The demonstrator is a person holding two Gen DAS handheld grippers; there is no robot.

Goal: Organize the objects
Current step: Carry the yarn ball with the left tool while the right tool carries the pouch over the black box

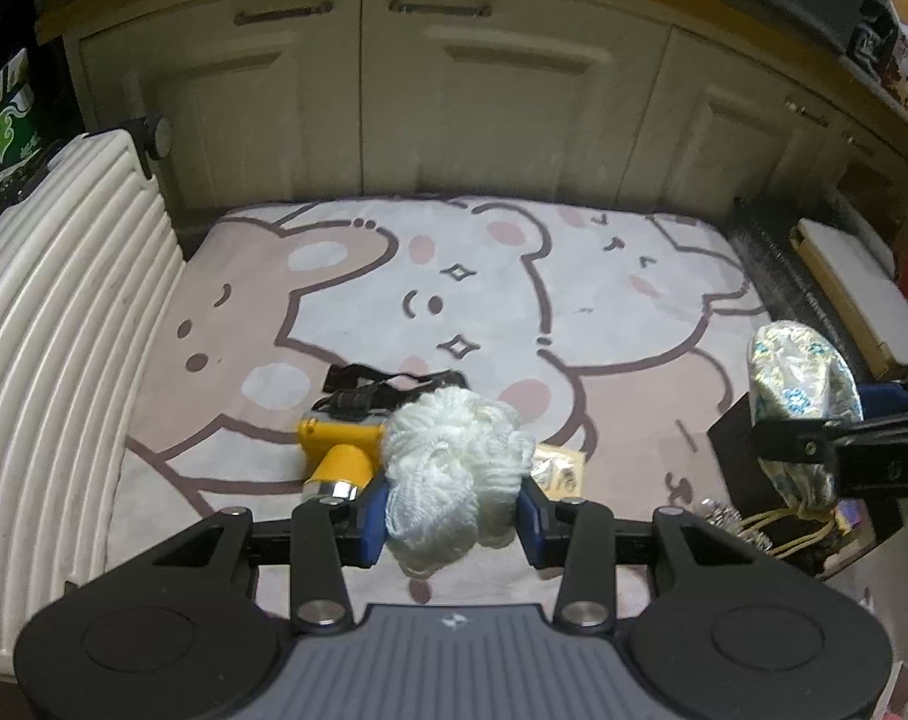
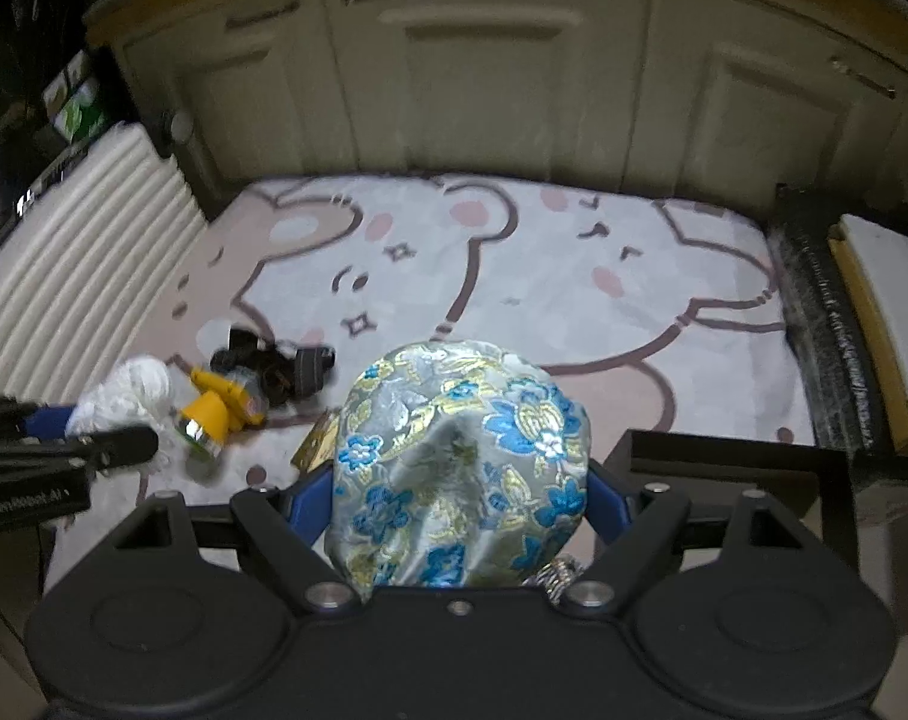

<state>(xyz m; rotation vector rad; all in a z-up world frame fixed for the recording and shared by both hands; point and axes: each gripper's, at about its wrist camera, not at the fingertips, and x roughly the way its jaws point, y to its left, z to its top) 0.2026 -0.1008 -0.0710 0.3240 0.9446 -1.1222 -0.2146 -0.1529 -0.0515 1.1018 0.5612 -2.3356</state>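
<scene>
A fluffy white yarn bundle [image 1: 454,468] is pinched between the blue pads of my left gripper [image 1: 454,516], which is shut on it above the cartoon-bear mat [image 1: 454,276]. The same bundle [image 2: 124,396] shows at the left of the right wrist view. My right gripper [image 2: 454,504] is shut on a silver brocade pouch with blue flowers [image 2: 460,468], lifted over the mat; the pouch [image 1: 802,396] also appears at the right edge of the left wrist view. A yellow headlamp [image 1: 340,450] with black straps [image 1: 382,384] lies on the mat just behind the yarn.
A black open box [image 1: 748,468] sits at the mat's right front, with cord and metal bits beside it. A small gold packet [image 1: 559,468] lies by the yarn. A white ribbed case [image 1: 58,312] borders the left, cream cabinet doors [image 1: 454,120] the back, a flat white box [image 1: 856,288] the right.
</scene>
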